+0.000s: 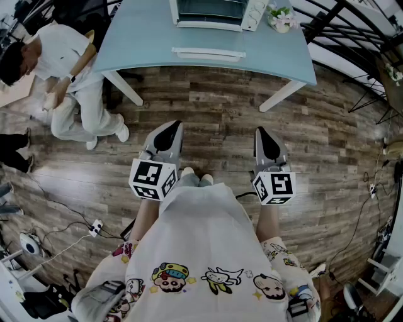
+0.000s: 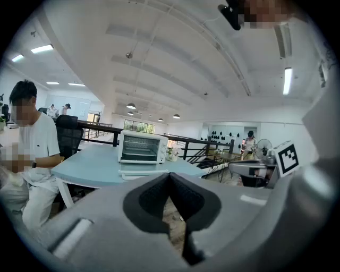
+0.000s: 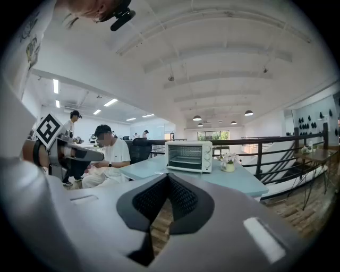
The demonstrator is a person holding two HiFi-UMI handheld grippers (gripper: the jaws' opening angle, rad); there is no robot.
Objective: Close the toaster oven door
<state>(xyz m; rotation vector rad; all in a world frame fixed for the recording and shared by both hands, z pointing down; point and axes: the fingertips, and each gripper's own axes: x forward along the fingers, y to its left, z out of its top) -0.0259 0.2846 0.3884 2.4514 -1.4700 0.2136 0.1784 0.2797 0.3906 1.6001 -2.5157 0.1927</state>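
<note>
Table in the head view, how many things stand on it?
2: a toaster oven at the top middle, and a flower pot just right of it; the frame edge may hide others.

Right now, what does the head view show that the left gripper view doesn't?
Only the head view: floor cables and the wearer's cartoon shirt. Only the left gripper view: ceiling lights and a fan. Both: the oven with its door down, the table, the flowers and the seated person.
</note>
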